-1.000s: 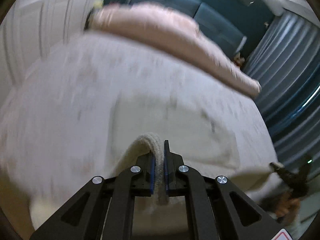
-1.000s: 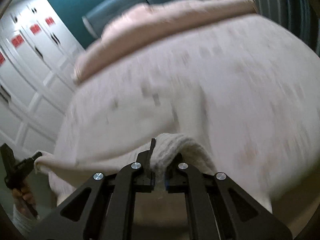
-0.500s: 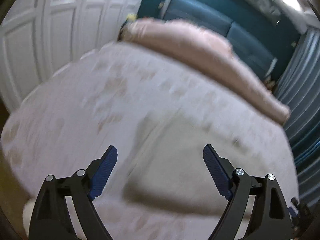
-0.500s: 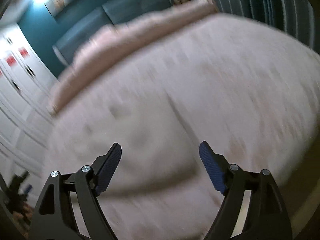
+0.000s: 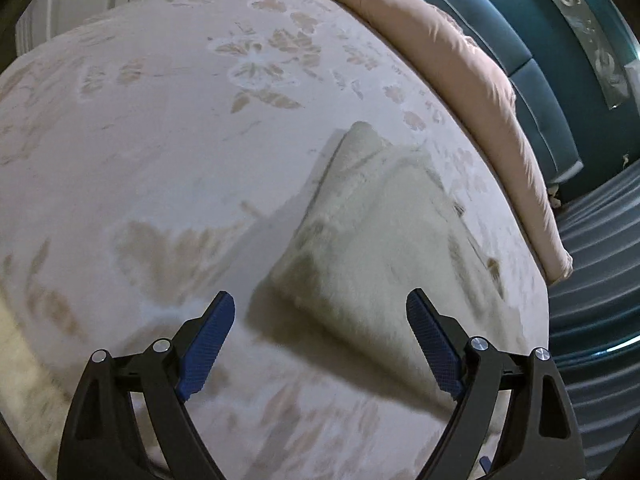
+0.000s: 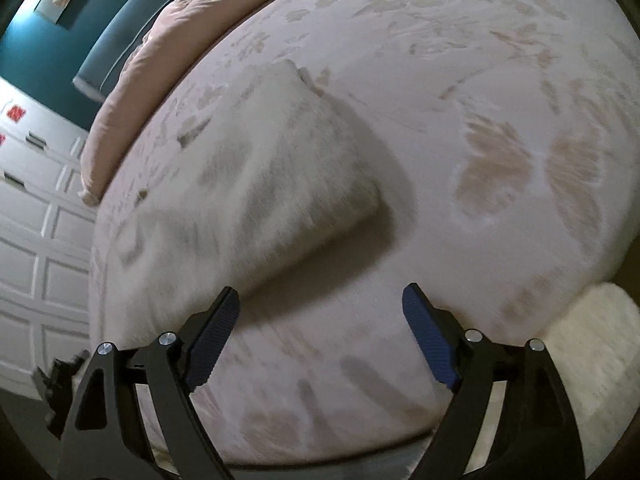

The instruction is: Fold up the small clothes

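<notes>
Both tools [image 5: 320, 320] [image 6: 320, 316] spread wide and empty, folded cream garment [image 5: 384, 232] lengthwise away toward the pillow [image 5: 472, 92]

Right gripper [image 6: 320, 312] jaws spread; folded garment [image 6: 256, 184] on bed [image 6: 500, 100].

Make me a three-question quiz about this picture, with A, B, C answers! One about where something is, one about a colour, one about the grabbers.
1. Where does the folded cloth lie?
A. on the bed
B. on the floor
C. in a drawer

2. What colour are the gripper pads?
A. red
B. blue
C. yellow

3. How are the two grippers?
A. both shut on the cloth
B. one open, one shut
C. both open, holding nothing

Answers:
1. A, it rests on the flowered bedspread.
2. B, the inner finger faces are blue in both views.
3. C, the left gripper and right gripper have their fingers spread with nothing between.
</notes>
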